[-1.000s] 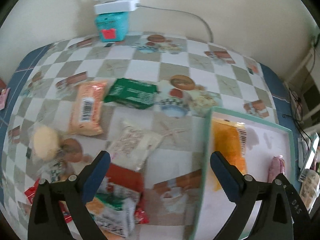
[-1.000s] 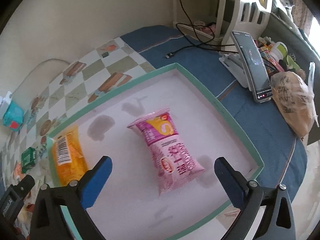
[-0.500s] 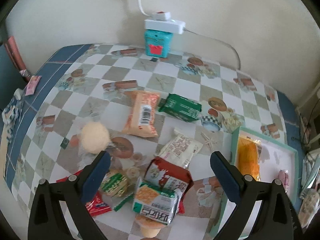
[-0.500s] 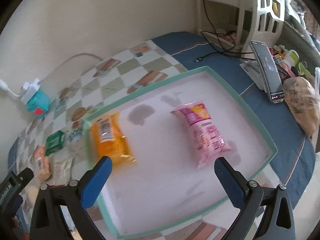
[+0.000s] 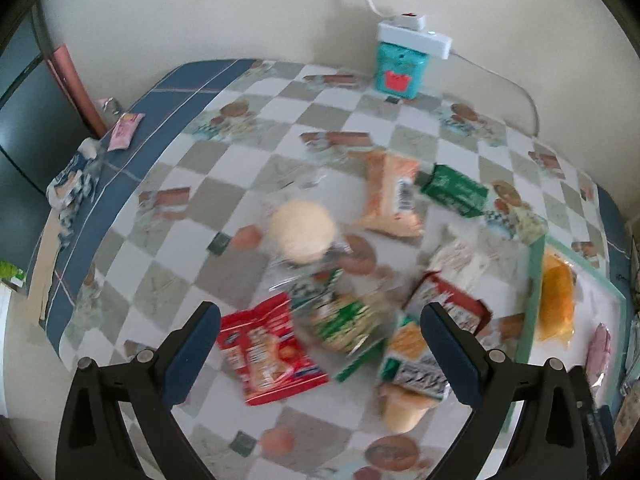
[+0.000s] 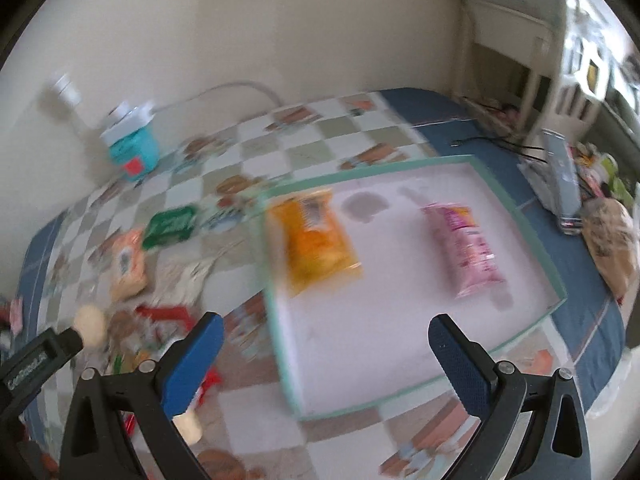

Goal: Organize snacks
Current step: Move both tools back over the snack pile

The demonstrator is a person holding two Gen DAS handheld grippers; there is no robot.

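Hovering above the near part of the snack pile, left gripper (image 5: 320, 332), blue pads spread wide, nothing between them. Directly framed by those pads: a red snack packet (image 5: 268, 354) toward the left pad, a green-and-white packet (image 5: 344, 324) in the middle, a green-and-orange packet (image 5: 412, 356) toward the right pad, overlapping a pale round bun (image 5: 400, 416) nearer still. Lying just ahead and below, then, the pile, with the red packet's long axis slanting from far-left to near-right, roughly across the gap between the pads. Farther out: a round cake in clear wrap (image 5: 302, 230), a pale orange packet (image 5: 390, 196), a dark green packet (image 5: 454, 192), a white packet (image 5: 460, 258). Blurred throughout, so print unreadable.

Held high and tilted down, right gripper (image 6: 324, 360), likewise agape and empty, straddling the near-left corner of the teal-rimmed tray (image 6: 556, 276). Already inside the tray: an orange chip bag (image 6: 314, 244) at the left, a pink snack bag (image 6: 466, 248) to the right, well apart. Far back against the wall, a teal box (image 5: 400, 70) under a white power strip (image 5: 414, 36).

Judging by position, left hand clearly nearer the loose snacks, right hand nearer the tray at the right; likely next, a drop onto one packet from the pile.
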